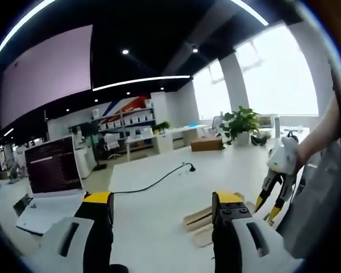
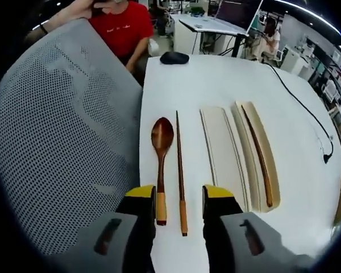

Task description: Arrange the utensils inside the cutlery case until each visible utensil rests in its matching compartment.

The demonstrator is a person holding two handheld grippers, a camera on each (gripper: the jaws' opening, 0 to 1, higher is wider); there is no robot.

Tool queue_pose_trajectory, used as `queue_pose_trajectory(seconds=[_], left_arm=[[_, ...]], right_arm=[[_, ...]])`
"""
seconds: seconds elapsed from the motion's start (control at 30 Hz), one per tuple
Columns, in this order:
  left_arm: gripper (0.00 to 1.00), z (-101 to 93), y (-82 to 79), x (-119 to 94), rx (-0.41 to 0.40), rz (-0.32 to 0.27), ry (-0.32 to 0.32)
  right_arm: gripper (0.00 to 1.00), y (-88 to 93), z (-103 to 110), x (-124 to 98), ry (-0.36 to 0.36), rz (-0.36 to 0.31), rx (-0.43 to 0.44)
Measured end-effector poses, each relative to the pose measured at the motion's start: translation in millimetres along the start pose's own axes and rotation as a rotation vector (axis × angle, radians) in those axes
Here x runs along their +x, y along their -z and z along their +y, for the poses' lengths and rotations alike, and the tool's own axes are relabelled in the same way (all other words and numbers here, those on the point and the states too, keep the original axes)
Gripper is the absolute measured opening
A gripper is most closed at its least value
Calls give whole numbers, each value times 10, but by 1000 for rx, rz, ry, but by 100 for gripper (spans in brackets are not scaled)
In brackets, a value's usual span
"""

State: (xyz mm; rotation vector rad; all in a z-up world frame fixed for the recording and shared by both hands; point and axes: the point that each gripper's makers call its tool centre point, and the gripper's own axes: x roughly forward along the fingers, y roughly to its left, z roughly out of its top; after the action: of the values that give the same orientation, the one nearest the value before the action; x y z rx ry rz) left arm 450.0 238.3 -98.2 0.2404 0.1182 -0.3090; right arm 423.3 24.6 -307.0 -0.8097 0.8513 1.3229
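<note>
My right tongs point(image 2: 179, 199) sit at the bottom centre of the right gripper view, spread apart and holding nothing, with the handle ends of the wooden spoon point(image 2: 161, 159) and one chopstick point(image 2: 180, 170) lying in the gap between them on the white worktop point(image 2: 216, 79); I judge I'm lined up this way to choose one of the two for a pickup. Right of them lies the cutlery case point(image 2: 256, 153), its two pale halves side by side, the right half already carrying a second chopstick point(image 2: 258, 156), the left half point(image 2: 221, 151) bare. A mesh chair back point(image 2: 62, 142) covers the left of that frame. My left tongs point(image 1: 162, 207) are also wide apart and empty, raised over the worktop, idle, with the right tongs at mid right.
</note>
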Motion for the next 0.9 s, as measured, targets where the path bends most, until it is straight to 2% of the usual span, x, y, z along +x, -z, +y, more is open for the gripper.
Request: queue_pose_trajectory(seconds=[0.17,0.27,0.4,0.57,0.9], left_arm=[[72,4,13,-1,-5,5,1],[72,-1,33,6,-21,10,9],[72,-2,29,1,-10,11,6],[72,34,29,-8,-24,7,-6],[73,62,54,-14,-47,18,-16]], right_arm=[[27,46,-51,89,-34,59,-22],[26,-14,-88,127,-32,45,-5],[25,7,-29,224,-57,82,-53],[25,-18,9,311,-81,92,-62],[22,-62,-59,422,-87,136,-106]])
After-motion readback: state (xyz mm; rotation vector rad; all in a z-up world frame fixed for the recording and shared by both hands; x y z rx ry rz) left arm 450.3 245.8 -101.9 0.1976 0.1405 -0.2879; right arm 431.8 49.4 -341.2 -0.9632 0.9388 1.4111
